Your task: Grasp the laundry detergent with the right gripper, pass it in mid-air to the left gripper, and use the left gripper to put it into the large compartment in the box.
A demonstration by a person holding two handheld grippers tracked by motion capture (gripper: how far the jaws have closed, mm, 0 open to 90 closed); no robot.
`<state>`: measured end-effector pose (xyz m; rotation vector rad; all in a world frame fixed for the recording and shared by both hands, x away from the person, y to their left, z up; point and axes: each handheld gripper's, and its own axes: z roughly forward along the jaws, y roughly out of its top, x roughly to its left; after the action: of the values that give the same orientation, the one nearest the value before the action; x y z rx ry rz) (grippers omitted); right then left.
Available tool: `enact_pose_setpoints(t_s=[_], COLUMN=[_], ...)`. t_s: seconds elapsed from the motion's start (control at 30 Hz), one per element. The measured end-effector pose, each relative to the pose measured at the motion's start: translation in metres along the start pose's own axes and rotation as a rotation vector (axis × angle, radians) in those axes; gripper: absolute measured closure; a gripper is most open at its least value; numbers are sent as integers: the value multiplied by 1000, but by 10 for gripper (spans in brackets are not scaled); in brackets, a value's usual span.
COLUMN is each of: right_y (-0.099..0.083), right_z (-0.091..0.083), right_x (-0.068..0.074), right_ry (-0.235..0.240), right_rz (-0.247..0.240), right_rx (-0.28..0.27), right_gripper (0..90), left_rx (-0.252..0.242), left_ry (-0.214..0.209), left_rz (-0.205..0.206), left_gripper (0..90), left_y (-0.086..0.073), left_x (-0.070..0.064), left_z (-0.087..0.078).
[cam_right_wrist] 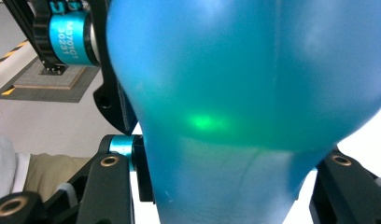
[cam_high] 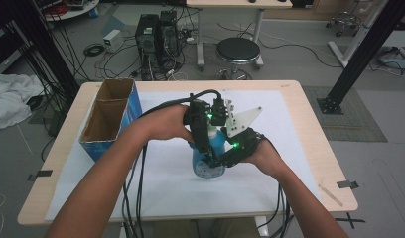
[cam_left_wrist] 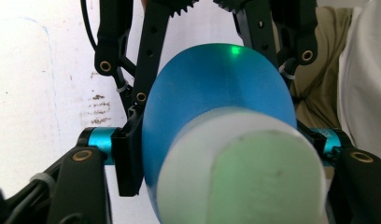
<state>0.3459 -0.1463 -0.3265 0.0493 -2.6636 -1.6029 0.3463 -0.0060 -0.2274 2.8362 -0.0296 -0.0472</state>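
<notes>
At table centre I've got both grippers clamped on the bottle, left gripper at the cap end, right gripper from four o'clock, so I twist slowly, keeping squeeze even.

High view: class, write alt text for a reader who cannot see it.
Two hands clamp a blue bottle between two black grippers, the left gripper above and the right gripper lower down, over a white-covered table. An open cardboard box stands at the table's left.
</notes>
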Motion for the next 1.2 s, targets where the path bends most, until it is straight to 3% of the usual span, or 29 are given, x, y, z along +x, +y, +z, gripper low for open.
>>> enact_pose_setpoints(t_s=[0.5,0.6,0.67,0.77,0.87,0.93,1.07,1.2], right_y=[1,3,4,3,2,2,1,-2], right_z=[-1,-4,-7,-11,-18,-22,-28,-37], right_x=[2,2,2,1,3,4,6,4], right_ry=[0,-9,-15,-40,-55,-71,-95,-121], right_rz=[-21,-22,-31,-19,-13,-6,10,39], right_rx=[10,8,20,68,69,84,122,193], right_gripper=[447,437,394,245,217,113,113,113], left_rx=[-6,-26,-31,-36,-22,-10,1,-7], left_ry=[13,14,13,17,19,22,28,38], left_rz=[15,16,13,5,1,-2,-16,-43], left_gripper=[380,380,381,381,380,380,380,380], left_y=[1,2,2,0,-2,-3,-7,-13], left_x=[-4,-4,-3,-2,-2,-2,-1,1], left_z=[-1,-5,-9,-13,-14,-13,-14,-17])
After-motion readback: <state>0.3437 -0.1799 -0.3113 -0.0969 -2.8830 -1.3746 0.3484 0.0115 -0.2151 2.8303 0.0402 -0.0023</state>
